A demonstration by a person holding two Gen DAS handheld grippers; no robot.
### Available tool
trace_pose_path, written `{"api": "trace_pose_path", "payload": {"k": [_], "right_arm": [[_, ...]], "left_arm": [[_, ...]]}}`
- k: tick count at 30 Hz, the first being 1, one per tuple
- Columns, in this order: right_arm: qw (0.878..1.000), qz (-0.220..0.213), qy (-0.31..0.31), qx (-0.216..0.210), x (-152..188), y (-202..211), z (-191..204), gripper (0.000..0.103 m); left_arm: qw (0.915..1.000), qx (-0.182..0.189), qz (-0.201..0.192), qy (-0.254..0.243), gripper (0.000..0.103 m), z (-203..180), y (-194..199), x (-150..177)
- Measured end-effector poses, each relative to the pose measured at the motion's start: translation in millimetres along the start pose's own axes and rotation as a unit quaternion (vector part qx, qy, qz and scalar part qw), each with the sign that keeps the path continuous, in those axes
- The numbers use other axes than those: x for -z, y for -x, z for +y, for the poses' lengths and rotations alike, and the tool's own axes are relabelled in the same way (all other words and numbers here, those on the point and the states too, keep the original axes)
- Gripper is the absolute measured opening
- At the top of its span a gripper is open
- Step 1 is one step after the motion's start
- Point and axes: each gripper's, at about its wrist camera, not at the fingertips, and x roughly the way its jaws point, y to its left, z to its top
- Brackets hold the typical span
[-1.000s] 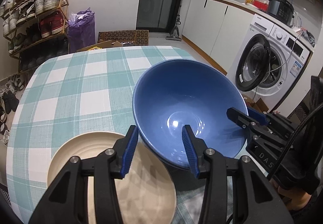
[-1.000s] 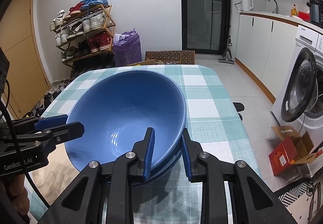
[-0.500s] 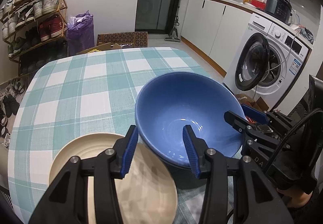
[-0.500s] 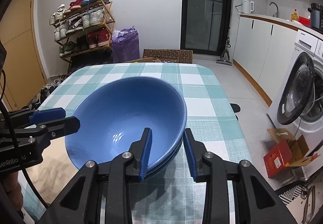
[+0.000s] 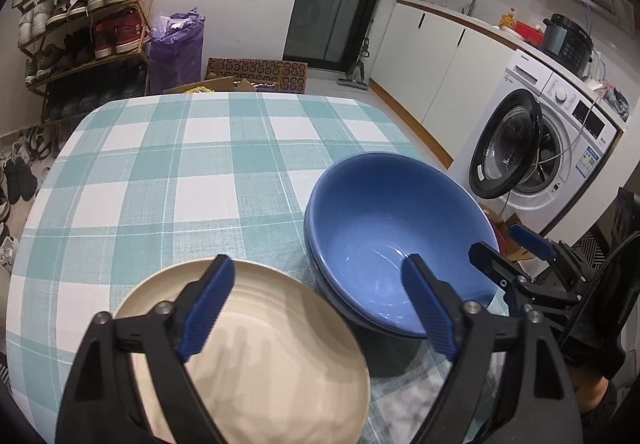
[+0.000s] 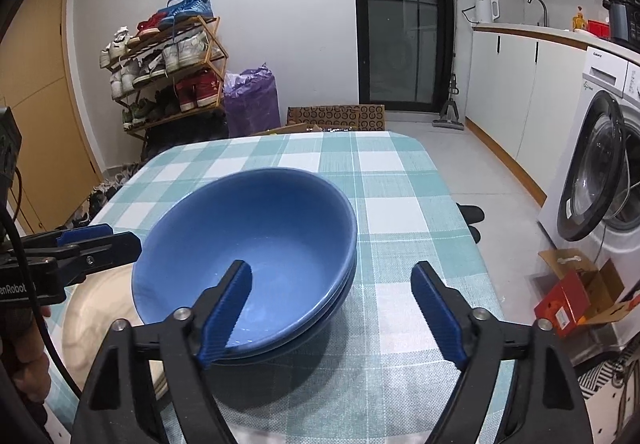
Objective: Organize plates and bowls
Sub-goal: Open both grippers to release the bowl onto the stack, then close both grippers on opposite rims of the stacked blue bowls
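Altogether, two blue bowls [image 6: 256,240] are seen nested one inside the other, counted by the two rims stacked at the right side in the right wrist view, and one cream plate [image 5: 256,348] is seen just beside them on the checked tablecloth [image 5: 168,172]. The bowls stand near the table's right edge, toward the washing machine [image 5: 548,148]; the plate lies at the near left, its rim close to the lower bowl, though whether they touch cannot be told.

Both tongs are being spread at this moment. The left gripper [image 5: 316,304] is held over the gap between plate and bowls, with one blue pad above the plate and the other over the bowl's near rim, neither pressed on anything. The right gripper [image 6: 332,308] is held wide as well, its left pad hanging inside the top bowl and its right pad outside over the cloth, so the near rim lies between the pads without being pinched.

The far half of the tablecloth is left bare, up to its rounded far corners.
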Motion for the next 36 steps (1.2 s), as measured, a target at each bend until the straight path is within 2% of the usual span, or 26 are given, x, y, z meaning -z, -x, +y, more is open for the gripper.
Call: {"api": "trace_pose_path", "payload": {"k": [2,5,8,10,18,23,28,35,36], "right_arm": [[1.000,0.000,0.001,-0.003,-1,-1,-2,0.090],[1.000,-0.001,0.001,-0.007,-1,-1,-6,0.096],[1.000,0.001,-0.005,-0.029,-2,-1,-12,0.102],[0.999,0.000,-0.001,-0.038,-3,-1,-14,0.102],[1.000,0.005,0.005,-0.031,-7,-9,-24,0.102],[0.999,0.010,-0.023,-0.037,-13,-15,-30,0.102],[0.998,0.016,-0.025,-0.048,-9,-23,-31,0.102],[0.996,0.024,-0.051,-0.068,-3,-31,-40,0.102],[0.996,0.025,-0.053,-0.071,-3,-32,-41,0.102]], "left_arm": [[1.0000,0.004,-0.001,0.000,0.099,1,-1,0],[0.9999,0.015,0.002,0.003,0.103,4,-3,-1],[0.9999,0.011,0.004,0.001,0.103,5,-7,-2],[1.0000,0.005,0.007,-0.003,0.103,4,-11,-3],[0.9998,-0.004,0.016,-0.004,0.103,3,-21,-6],[0.9997,-0.012,0.022,-0.001,0.103,5,-28,-6],[0.9994,-0.023,0.026,0.000,0.103,7,-33,-4],[0.9994,-0.009,0.031,-0.008,0.100,5,-38,-3],[0.9994,-0.006,0.033,-0.009,0.096,4,-38,-3]]}}
